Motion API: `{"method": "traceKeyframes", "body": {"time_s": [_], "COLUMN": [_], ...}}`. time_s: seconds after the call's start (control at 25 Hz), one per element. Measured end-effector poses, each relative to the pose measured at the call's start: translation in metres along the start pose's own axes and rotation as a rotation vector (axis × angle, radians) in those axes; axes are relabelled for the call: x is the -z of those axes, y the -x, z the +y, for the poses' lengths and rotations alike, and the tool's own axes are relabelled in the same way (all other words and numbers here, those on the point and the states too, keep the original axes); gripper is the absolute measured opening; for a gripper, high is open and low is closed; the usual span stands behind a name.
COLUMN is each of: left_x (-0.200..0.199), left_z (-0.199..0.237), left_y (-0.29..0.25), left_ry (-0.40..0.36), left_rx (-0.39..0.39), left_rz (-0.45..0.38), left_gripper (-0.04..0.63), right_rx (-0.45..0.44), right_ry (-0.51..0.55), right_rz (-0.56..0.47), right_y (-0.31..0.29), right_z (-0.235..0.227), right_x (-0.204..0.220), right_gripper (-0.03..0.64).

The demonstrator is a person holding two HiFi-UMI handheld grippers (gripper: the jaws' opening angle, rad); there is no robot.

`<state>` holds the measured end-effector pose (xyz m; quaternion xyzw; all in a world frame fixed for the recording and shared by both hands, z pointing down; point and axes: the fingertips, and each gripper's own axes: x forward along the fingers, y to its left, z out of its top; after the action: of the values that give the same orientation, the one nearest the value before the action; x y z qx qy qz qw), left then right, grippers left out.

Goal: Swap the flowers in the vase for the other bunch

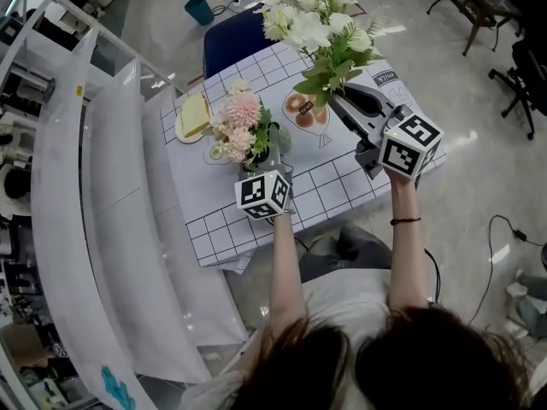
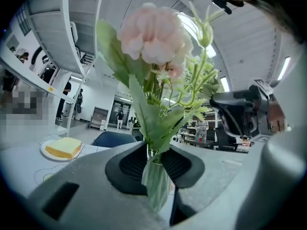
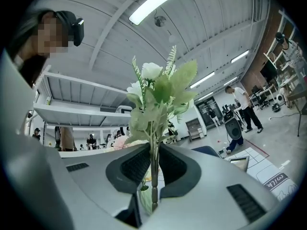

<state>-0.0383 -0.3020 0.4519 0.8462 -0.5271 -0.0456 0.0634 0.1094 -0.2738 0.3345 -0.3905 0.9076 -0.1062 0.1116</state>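
In the head view a bunch of pink flowers (image 1: 242, 114) stands in a ribbed glass vase (image 2: 157, 186) on the checked table. My left gripper (image 1: 268, 164) reaches in level from the near side, and its pads (image 2: 132, 164) press the vase from both sides, with the pink bloom (image 2: 152, 35) towering above. My right gripper (image 1: 330, 99) is shut on the stems (image 3: 154, 143) of a white bunch with green leaves (image 1: 318, 26), held in the air over the table's far right part. The white bloom (image 3: 151, 71) rises straight above its jaws.
A plate with a yellow slice of cake (image 1: 193, 116) lies left of the vase. The checked tablecloth (image 1: 342, 186) carries printed food pictures (image 1: 304, 109). A blue chair (image 1: 235, 37) and a teal bin (image 1: 199, 9) stand beyond the table. White shelving (image 1: 102, 186) runs along the left.
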Motion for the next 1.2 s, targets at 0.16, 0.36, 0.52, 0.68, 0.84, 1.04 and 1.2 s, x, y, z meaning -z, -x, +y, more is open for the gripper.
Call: {"method": "traceKeyframes", "body": {"time_s": [0.16, 0.36, 0.52, 0.68, 0.84, 1.04, 1.2], "left_x": [-0.002, -0.009, -0.019, -0.033, -0.044, -0.057, -0.068], "left_z": [0.000, -0.001, -0.004, -0.009, -0.015, -0.021, -0.021], "left_y": [-0.001, 0.001, 0.002, 0.004, 0.005, 0.004, 0.005], "left_ry": [0.000, 0.008, 0.006, -0.001, 0.003, 0.001, 0.020], "left_rx": [0.006, 0.021, 0.041, 0.061, 0.073, 0.102, 0.120], "left_rz": [0.001, -0.012, -0.015, -0.024, -0.028, -0.012, -0.008], "left_gripper": [0.080, 0.071, 0.067, 0.067, 0.066, 0.066, 0.066], "right_rx": [0.004, -0.005, -0.016, -0.031, -0.042, -0.056, -0.059], "right_ry": [-0.001, -0.003, -0.004, -0.009, -0.014, -0.022, -0.032], "right_rz": [-0.004, -0.013, -0.018, -0.025, -0.031, -0.041, -0.054], "right_y": [0.000, -0.001, -0.002, -0.002, -0.001, -0.002, -0.004], "right_z": [-0.001, 0.002, 0.005, 0.009, 0.012, 0.014, 0.015], "right_x": [0.000, -0.001, -0.003, -0.006, -0.009, -0.010, -0.010], "right_gripper": [0.051, 0.051, 0.051, 0.051, 0.051, 0.051, 0.051]}}
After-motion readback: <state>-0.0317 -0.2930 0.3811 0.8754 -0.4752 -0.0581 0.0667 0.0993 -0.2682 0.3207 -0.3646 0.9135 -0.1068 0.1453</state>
